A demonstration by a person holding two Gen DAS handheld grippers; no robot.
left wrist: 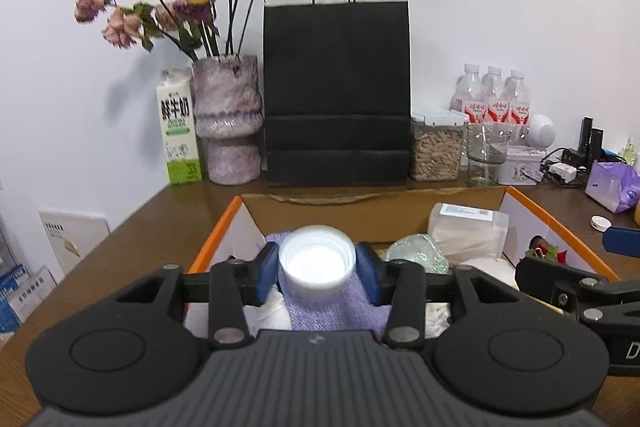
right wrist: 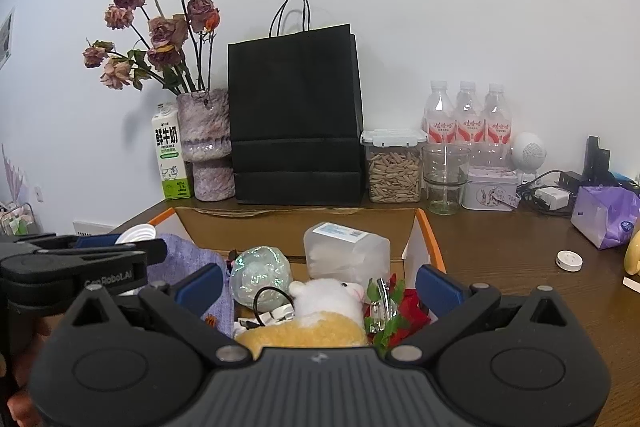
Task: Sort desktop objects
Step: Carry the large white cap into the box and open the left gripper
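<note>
Over an open cardboard box with orange-edged flaps on the brown wooden worktop, the left gripper has a white ribbed plastic bottle cap between its blue pads; the jaws stand parted, small gaps showing on both sides of the blurred cap, so no pad presses on it. Beneath lies a lilac knitted cloth. The right gripper hovers with jaws wide apart and empty above a white-and-yellow plush toy, a glittery clear ball and a clear lidded plastic tub in the box. A tall black paper bag stands at the worktop's back edge.
</note>
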